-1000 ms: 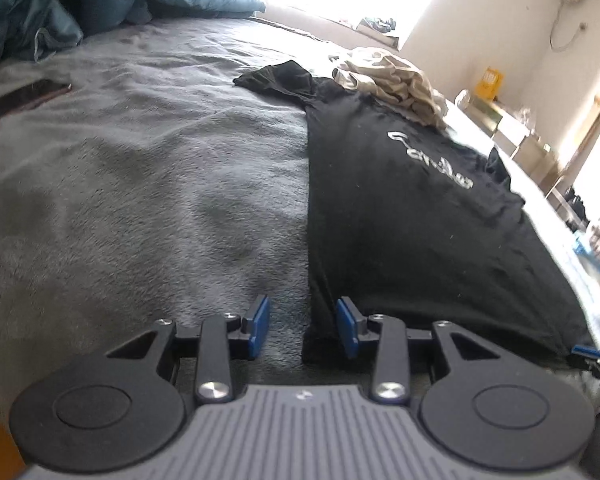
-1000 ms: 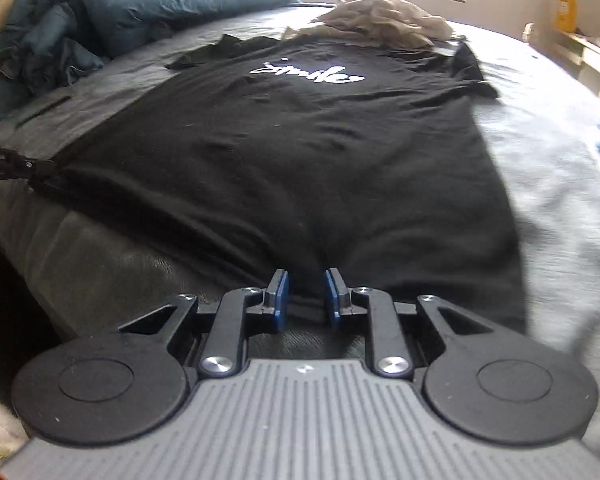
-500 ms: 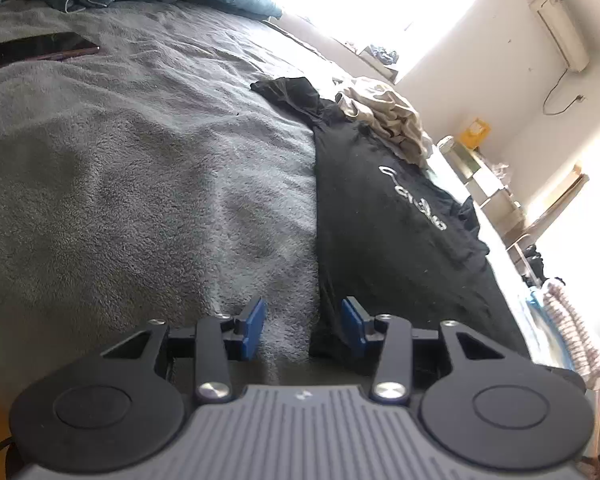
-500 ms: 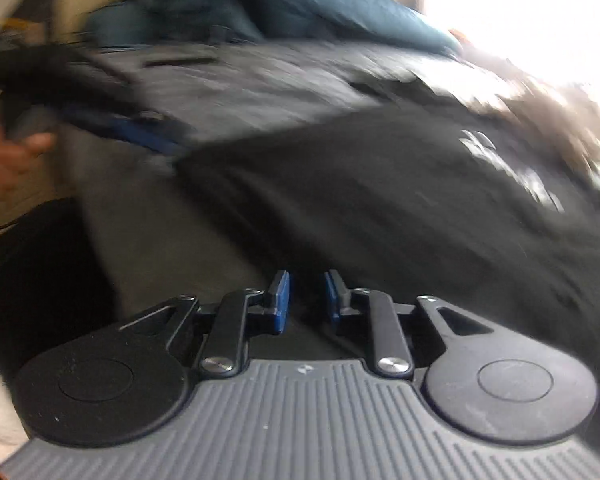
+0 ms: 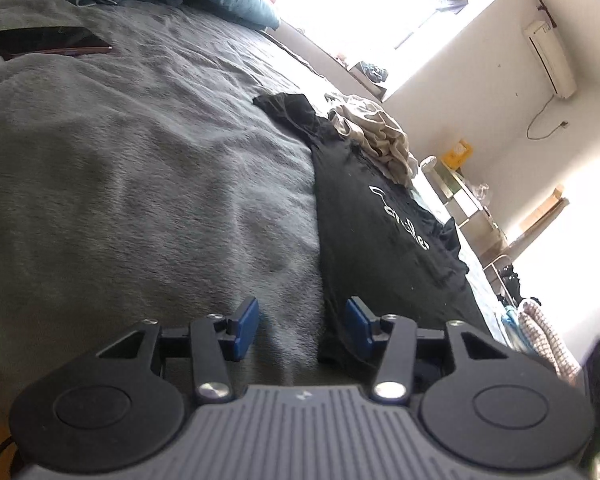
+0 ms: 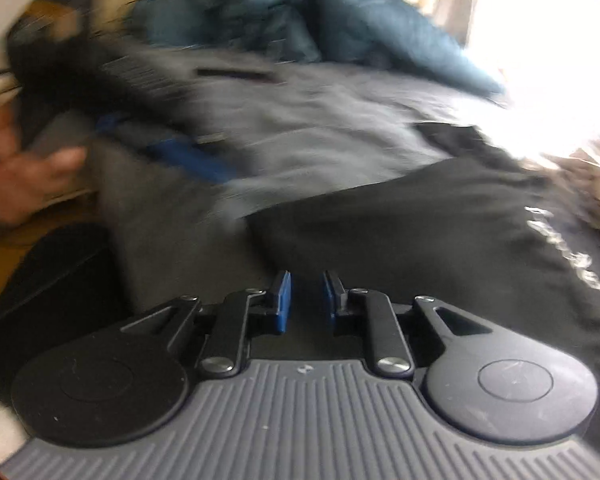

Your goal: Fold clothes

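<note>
1 black t-shirt [image 5: 384, 240], smooth knit with white script print, lies flat on 1 fuzzy grey blanket [image 5: 148, 184]. 1 crumpled beige garment [image 5: 376, 136] sits at its collar end. left gripper [image 5: 302, 328] opening, shirt's hem corner loose between its jaws. right gripper [image 6: 305, 299] clenched on the hem.

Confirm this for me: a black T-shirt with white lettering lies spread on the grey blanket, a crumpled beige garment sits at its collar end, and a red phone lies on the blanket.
One detail is wrong: the phone is black, not red, as the left wrist view shows. The black T-shirt with white lettering, the grey blanket and the crumpled beige garment at its collar end are as stated.
</note>
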`<state>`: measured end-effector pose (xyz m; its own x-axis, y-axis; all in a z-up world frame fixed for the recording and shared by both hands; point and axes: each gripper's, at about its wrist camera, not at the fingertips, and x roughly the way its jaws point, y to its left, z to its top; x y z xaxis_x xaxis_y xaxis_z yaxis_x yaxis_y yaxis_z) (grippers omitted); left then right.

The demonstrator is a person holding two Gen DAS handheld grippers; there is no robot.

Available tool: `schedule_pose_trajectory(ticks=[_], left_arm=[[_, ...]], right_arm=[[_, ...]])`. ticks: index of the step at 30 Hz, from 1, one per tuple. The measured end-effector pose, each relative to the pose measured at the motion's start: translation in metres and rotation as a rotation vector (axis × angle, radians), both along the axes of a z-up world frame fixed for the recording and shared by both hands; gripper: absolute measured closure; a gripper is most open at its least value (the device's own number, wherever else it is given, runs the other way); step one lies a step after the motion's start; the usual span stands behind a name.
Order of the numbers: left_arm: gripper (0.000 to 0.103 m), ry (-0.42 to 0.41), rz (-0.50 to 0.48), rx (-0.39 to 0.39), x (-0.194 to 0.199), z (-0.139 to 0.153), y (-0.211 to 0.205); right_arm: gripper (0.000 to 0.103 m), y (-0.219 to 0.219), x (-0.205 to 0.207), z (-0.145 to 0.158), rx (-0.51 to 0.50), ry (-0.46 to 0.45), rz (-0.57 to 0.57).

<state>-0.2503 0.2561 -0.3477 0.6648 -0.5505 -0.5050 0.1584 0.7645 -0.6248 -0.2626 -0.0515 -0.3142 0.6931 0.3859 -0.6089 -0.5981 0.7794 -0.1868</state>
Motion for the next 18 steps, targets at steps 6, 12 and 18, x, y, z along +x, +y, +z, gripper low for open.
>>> schedule_pose_trajectory(ticks=[6, 12, 18], left_arm=[[0.053, -0.009, 0.002, 0.01, 0.001, 0.003, 0.011], [0.053, -0.043, -0.013, 0.024, 0.004, 0.015, 0.005], [0.05, -0.147, -0.202, 0.012, 0.01, 0.029, -0.049]], right_arm=[[0.086, 0.019, 0.015, -0.016, 0.016, 0.052, -0.041], [0.092, 0.044, -0.019, -0.008, 0.101, 0.082, 0.113], [0.09, -0.066, -0.02, 0.016, 0.225, -0.029, -0.265]])
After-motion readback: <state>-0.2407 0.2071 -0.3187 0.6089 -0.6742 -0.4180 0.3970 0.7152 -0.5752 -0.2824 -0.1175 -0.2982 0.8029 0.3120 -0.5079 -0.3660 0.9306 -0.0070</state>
